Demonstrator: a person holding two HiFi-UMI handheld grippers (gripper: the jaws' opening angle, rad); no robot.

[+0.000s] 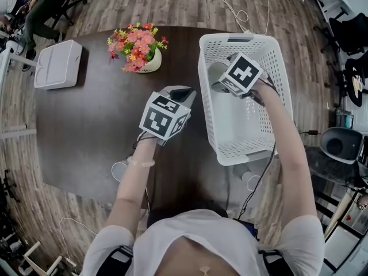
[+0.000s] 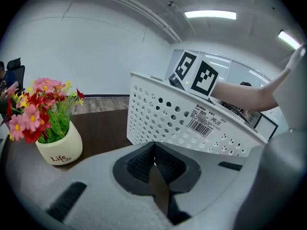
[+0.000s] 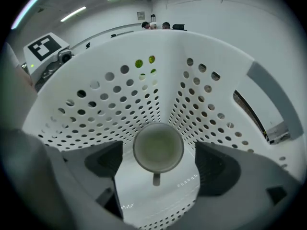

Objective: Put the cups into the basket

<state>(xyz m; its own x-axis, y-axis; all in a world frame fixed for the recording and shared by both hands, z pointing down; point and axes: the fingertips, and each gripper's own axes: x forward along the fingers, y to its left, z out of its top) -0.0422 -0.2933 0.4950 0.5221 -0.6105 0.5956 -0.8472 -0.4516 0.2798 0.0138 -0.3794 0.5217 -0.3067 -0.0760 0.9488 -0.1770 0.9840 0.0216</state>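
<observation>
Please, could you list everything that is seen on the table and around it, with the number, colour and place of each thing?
dark brown table: one, brown, under everything.
white perforated plastic basket: one, white, on the right side of the table.
white handled cups: three, white; one inside the basket, two near the table's near edge.
cream pot of pink and red flowers: one, far middle of the table.
white rectangular lidded box: one, white, far left of the table.
seated person: one, dark clothes, far left background.
left tongs: shut, empty, beside the basket.
right tongs: open, inside the basket, either side of the cup, not touching it.
arms: two, bare.
</observation>
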